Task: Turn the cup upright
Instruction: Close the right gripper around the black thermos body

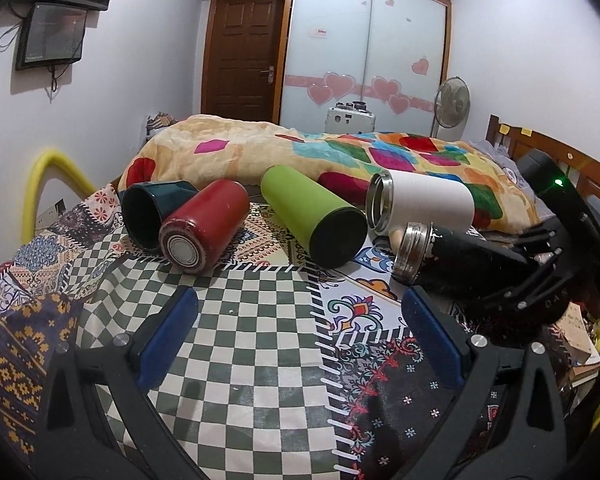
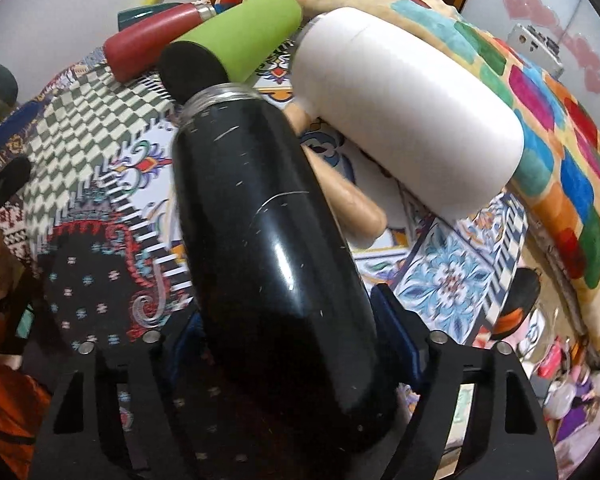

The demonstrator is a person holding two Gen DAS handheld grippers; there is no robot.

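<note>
Several cups lie on their sides on a patterned bedspread (image 1: 260, 320): a dark teal cup (image 1: 148, 212), a red flask (image 1: 204, 228), a green cup (image 1: 312, 216), a white flask (image 1: 420, 204) and a black flask (image 1: 460, 256). My right gripper (image 2: 288, 332) is shut on the black flask (image 2: 268, 240), near its base, with the steel mouth pointing away. In the left wrist view the right gripper (image 1: 540, 264) shows at the right edge. My left gripper (image 1: 300, 320) is open and empty, above the checkered cloth, short of the cups.
A rolled colourful blanket (image 1: 340, 152) lies right behind the cups. A wooden cylinder (image 2: 348, 200) lies between the black and white flasks. A yellow tube (image 1: 48, 184) is at left. A wooden headboard (image 1: 560, 152) is at right. Clutter (image 2: 556, 360) lies beside the bed.
</note>
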